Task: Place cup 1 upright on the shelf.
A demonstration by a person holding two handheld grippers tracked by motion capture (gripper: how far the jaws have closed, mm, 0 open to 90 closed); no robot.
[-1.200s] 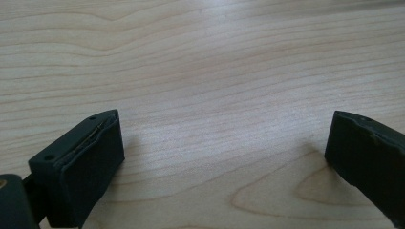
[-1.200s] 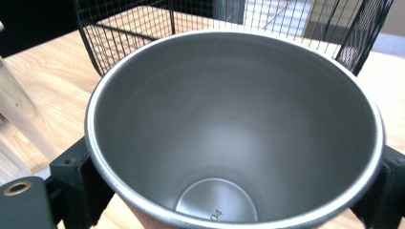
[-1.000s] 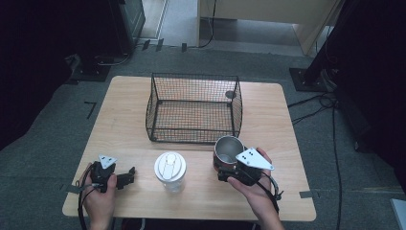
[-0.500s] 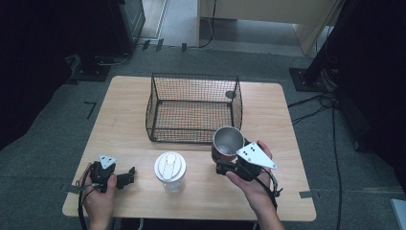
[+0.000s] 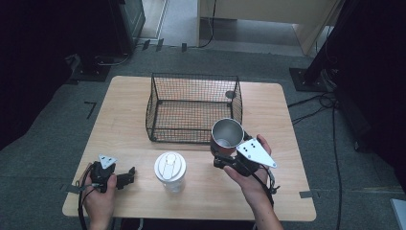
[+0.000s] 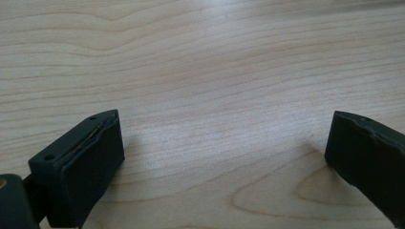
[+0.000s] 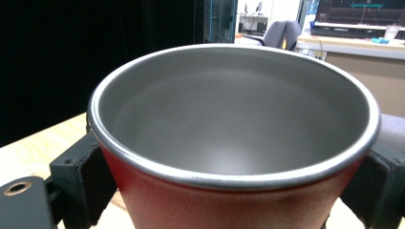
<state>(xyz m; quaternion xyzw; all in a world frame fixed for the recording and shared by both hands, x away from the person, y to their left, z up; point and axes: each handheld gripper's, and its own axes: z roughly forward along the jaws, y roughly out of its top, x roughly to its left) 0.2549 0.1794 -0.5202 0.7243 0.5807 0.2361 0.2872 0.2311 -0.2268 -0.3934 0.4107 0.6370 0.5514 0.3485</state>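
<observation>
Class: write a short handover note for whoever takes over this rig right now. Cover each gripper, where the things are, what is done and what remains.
Right gripper: shut on the red cup, lifted off the table just in front of the wire basket.
Left gripper: open, fingers holding nothing, low over the table.
White-lidded cup: standing between the grippers.
Done: red cup grasped and raised.
Left: probably set it in the basket; the lidded cup may follow.

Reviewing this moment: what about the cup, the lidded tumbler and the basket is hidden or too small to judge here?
- Red cup base: cut off by the bottom edge in the right gripper view; in the high view the right gripper and hand cover it.
- Lidded tumbler: high view looks straight down on the lid, so its contents stay hidden.
- Small round thing at the wire basket far corner: too small to identify.
- Left gripper: open, only tabletop between its jaws.
</observation>
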